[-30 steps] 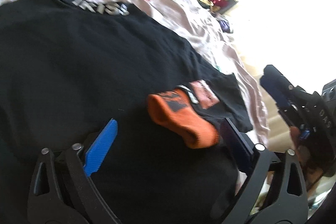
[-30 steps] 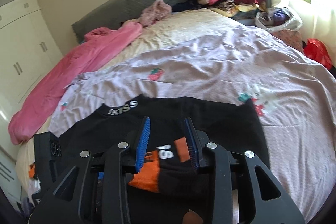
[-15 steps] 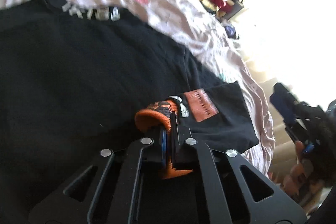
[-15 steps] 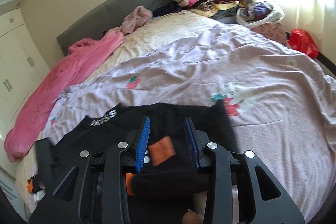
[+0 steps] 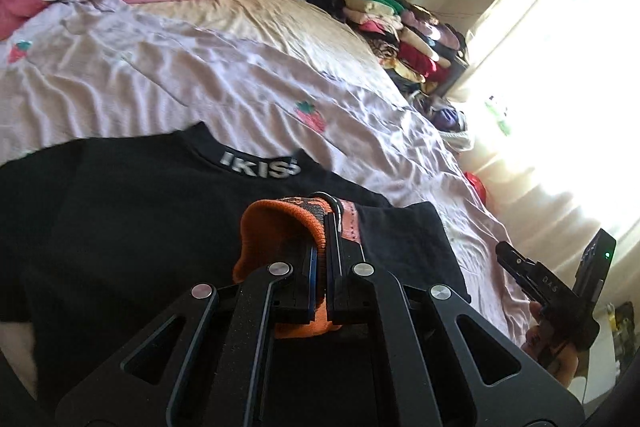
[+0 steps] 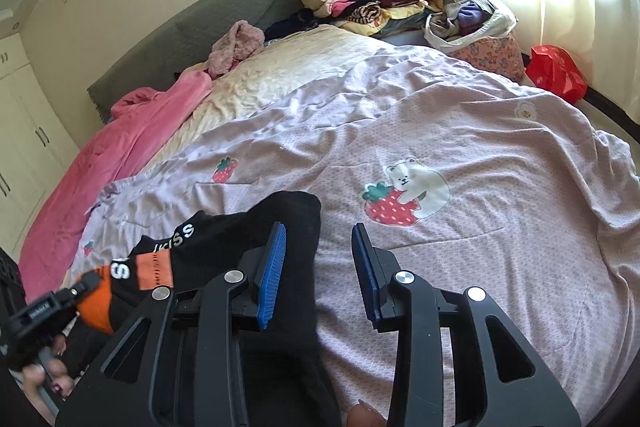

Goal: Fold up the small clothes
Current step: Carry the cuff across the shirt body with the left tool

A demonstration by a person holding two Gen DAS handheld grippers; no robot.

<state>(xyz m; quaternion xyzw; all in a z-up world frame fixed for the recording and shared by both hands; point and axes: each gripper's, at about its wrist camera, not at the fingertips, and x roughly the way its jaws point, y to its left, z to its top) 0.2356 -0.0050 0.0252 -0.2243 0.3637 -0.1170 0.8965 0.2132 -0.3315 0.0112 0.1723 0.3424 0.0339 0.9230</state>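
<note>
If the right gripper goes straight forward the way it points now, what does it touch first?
Probably the lilac bedsheet. The right gripper, jaws open and empty, points down at bare sheet just beside the black garment; depth is unclear.

A bed (image 6: 280,75) carries a lilac strawberry-print quilt (image 6: 460,131). On the quilt lies a black garment (image 5: 132,227); a pink blanket (image 6: 132,139) lies beside the quilt, toward the headboard.

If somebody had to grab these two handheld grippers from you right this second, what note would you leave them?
Left gripper: shut on the orange cuff of the black sleeve.
Right gripper: open, holding nothing, hovering over the edge of the black shirt.
The shirt lies spread on the lilac bedspread, collar away from you.
Done: sleeve gripped.
Left: probably fold that sleeve inward, then the rest.
</note>
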